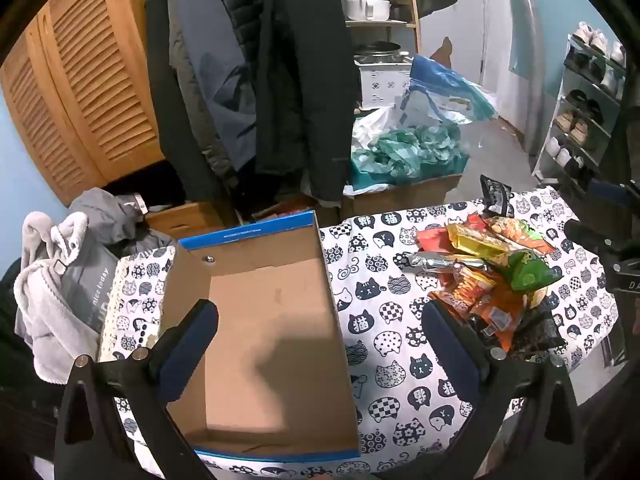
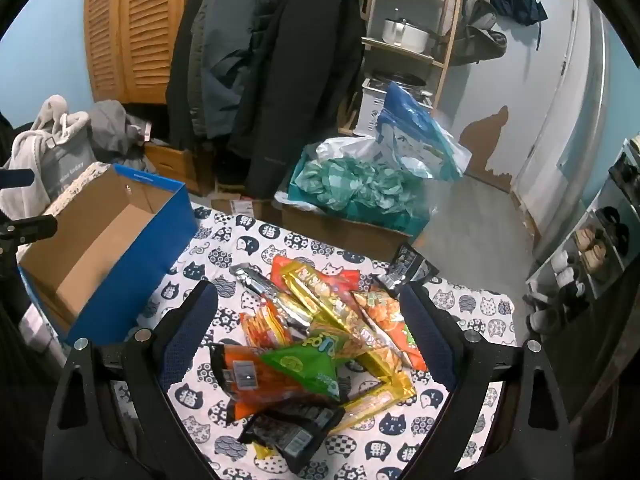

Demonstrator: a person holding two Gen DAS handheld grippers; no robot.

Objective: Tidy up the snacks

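Note:
A blue cardboard box (image 1: pixel 276 336) stands open and empty on the left of the cat-print tablecloth (image 1: pixel 384 320); the right wrist view shows the box (image 2: pixel 132 240) at far left. My left gripper (image 1: pixel 320 312) hovers open above the box, nothing between its fingers. A pile of snack packets (image 2: pixel 316 340) in orange, gold, green and black lies on the cloth, and my right gripper (image 2: pixel 308 296) hangs open over it without touching. A lone black packet (image 2: pixel 408 264) lies behind the pile. The left wrist view has the pile (image 1: pixel 488 276) to the right of the box.
Beyond the table's far edge stand a cardboard box of teal wrapping (image 2: pixel 360 192), hanging coats (image 2: pixel 280 80) and a wooden louvred cupboard (image 1: pixel 80 92). A grey bag with clothes (image 1: pixel 64 292) sits left of the table. A shoe rack (image 2: pixel 600 248) lines the right wall.

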